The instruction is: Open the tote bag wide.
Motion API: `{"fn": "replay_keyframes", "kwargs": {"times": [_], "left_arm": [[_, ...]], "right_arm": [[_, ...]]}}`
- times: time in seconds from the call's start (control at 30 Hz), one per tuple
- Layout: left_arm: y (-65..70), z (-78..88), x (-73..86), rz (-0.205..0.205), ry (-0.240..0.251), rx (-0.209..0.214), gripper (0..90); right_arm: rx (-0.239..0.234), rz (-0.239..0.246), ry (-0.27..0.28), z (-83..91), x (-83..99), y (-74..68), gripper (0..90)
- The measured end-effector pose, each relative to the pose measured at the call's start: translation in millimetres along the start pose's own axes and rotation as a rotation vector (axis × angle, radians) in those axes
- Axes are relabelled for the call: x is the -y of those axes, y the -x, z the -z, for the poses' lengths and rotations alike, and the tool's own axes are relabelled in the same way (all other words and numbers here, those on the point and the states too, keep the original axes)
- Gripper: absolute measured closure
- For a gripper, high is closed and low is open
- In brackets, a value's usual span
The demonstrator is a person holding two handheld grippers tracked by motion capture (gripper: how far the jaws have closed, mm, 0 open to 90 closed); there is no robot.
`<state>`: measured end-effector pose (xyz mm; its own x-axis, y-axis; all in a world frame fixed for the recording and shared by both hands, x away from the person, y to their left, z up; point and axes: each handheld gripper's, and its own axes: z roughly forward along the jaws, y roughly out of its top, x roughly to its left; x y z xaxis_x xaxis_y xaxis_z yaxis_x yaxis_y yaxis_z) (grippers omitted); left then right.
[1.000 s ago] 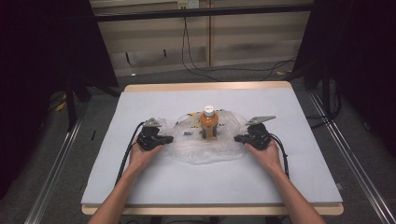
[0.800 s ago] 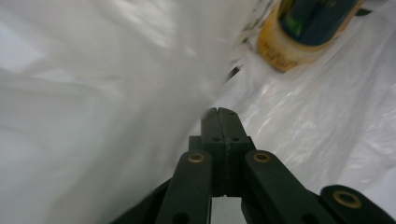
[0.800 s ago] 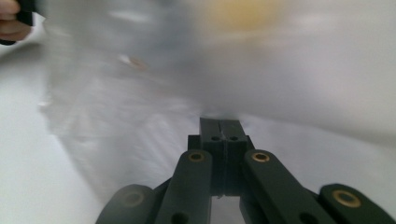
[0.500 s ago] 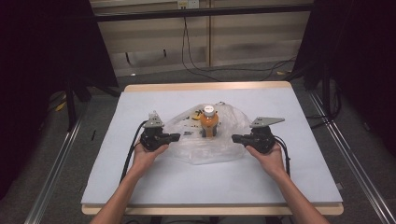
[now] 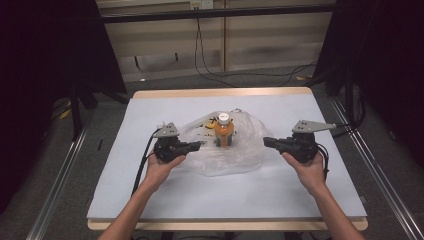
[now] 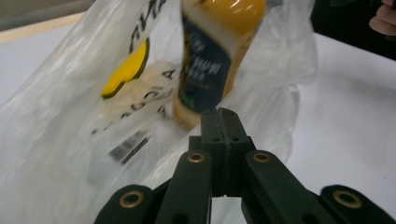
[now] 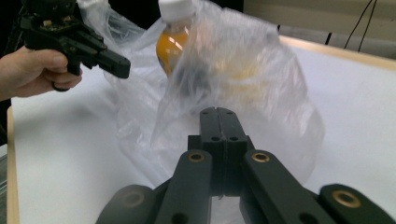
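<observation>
An orange drink bottle (image 5: 224, 131) stands upright in a clear plastic bag (image 5: 240, 150) mid-bench (image 5: 150, 200). Left hand-held gripper (image 5: 199, 144) and right hand-held gripper (image 5: 266, 142) each pinch the bag's edges, jaws closed.

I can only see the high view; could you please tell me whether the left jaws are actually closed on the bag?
Observer: Yes, the left gripper has its jaws shut flat, seemingly pinching the plastic bag at their tips.
Operator: And the right ones, please?
Observer: The right gripper is shut too, with bag film bunched at its tips.
Operator: What is on the bottle's label?
Observer: The orange bottle has a dark blue label; its pale lettering is too blurred to read.
</observation>
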<state>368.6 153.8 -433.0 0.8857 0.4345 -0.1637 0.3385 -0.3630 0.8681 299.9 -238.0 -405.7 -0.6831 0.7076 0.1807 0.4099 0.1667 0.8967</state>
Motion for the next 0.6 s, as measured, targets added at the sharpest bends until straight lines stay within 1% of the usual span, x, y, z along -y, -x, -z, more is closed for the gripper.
{"fn": "replay_keyframes", "kwargs": {"times": [0.1,0.13,0.17,0.2,0.23,0.3,0.33,0.37,0.4,0.43,0.47,0.5,0.53,0.57,0.6], "left_arm": [[6.5,-1.2,-12.5,-0.026,0.026,0.015,90.0],[7.5,0.0,-16.9,-0.025,0.047,0.022,90.0],[7.0,2.1,-22.7,-0.032,0.061,0.013,90.0],[5.5,3.3,-25.9,-0.031,0.065,0.005,90.0],[1.8,5.1,-30.9,-0.027,0.07,-0.012,90.0],[-6.0,5.9,-35.7,-0.01,0.076,-0.035,90.0],[-12.3,5.3,-38.2,-0.003,0.068,-0.061,90.0],[-16.9,3.2,-39.1,0.003,0.05,-0.082,90.0],[-20.4,0.3,-38.4,0.02,0.049,-0.08,90.0],[-24.1,-4.5,-36.9,0.031,0.032,-0.077,90.0],[-25.8,-10.8,-34.7,0.035,-0.002,-0.081,90.0],[-26.5,-18.1,-31.5,0.027,-0.035,-0.092,90.0],[-27.3,-25.6,-27.8,0.023,-0.07,-0.09,90.0],[-28.6,-32.6,-23.3,0.023,-0.087,-0.092,90.0],[-29.5,-38.9,-18.9,0.035,-0.105,-0.088,90.0]], "right_arm": [[-0.007,0.015,0.023,1.3,-14.8,-1.9,90.0],[-0.012,0.022,0.028,0.3,-20.0,-2.7,90.0],[-0.012,0.026,0.031,-1.3,-25.3,-3.4,90.0],[-0.015,0.031,0.035,-4.7,-31.9,-3.6,90.0],[-0.018,0.033,0.037,-7.6,-35.5,-3.4,90.0],[-0.033,0.034,0.038,-19.5,-45.4,-2.9,90.0],[-0.038,0.034,0.039,-24.2,-48.0,-2.8,90.0],[-0.053,0.031,0.046,-32.4,-51.4,-2.6,90.0],[-0.062,0.029,0.047,-39.2,-53.3,-2.9,90.0],[-0.069,0.029,0.045,-44.4,-54.1,-3.4,90.0],[-0.077,0.031,0.039,-51.8,-54.4,-3.3,90.0],[-0.085,0.03,0.024,-59.6,-53.2,-2.4,90.0],[-0.082,0.028,0.004,-67.7,-50.8,-0.6,90.0],[-0.085,0.019,-0.021,-75.8,-47.3,2.6,90.0],[-0.087,0.013,-0.047,-83.4,-43.2,6.2,90.0]]}}
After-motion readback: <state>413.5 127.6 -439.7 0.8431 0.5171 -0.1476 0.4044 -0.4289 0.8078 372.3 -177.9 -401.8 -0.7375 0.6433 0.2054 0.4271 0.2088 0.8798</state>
